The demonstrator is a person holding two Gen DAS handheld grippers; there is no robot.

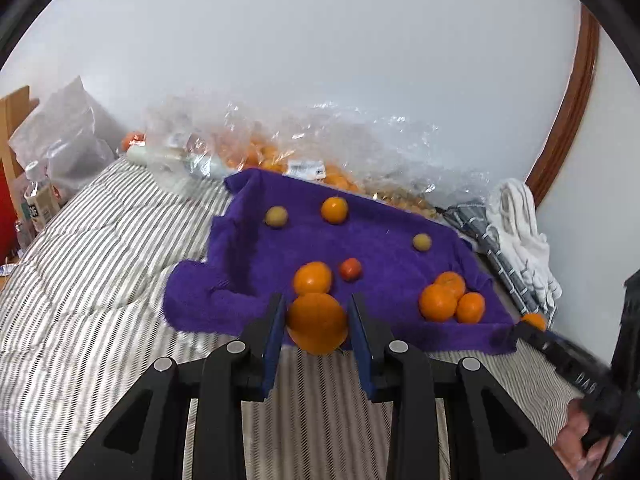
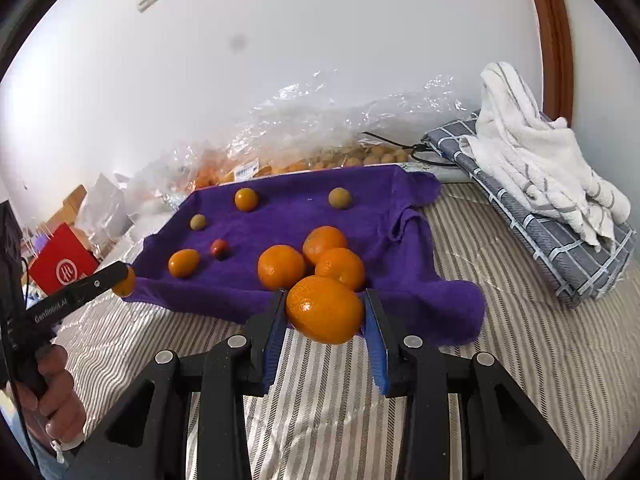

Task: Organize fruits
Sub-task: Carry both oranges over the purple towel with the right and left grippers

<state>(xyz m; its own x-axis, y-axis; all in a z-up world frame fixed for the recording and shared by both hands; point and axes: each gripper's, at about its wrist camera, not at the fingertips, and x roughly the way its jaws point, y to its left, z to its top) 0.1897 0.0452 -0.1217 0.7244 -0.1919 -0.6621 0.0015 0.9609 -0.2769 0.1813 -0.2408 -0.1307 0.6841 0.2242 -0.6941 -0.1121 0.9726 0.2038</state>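
Oranges (image 1: 317,323) (image 2: 325,309) clamped in both tongs (image 1: 318,312) (image 2: 326,308)

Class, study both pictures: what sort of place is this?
Probably a bedroom: the purple towel of fruit lies on a striped quilt like a bed's, folded towels sit nearby, and a plain wall stands behind.

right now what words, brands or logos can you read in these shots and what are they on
"GenRobot.AI" on the side of the left gripper, seen from the right wrist view.
"DAS", partial and cut off, on the right gripper body in the left wrist view.
White circular logo on the red bag; characters not readable.
Labels on the plastic fruit bags and the bottle: too blurred to read.
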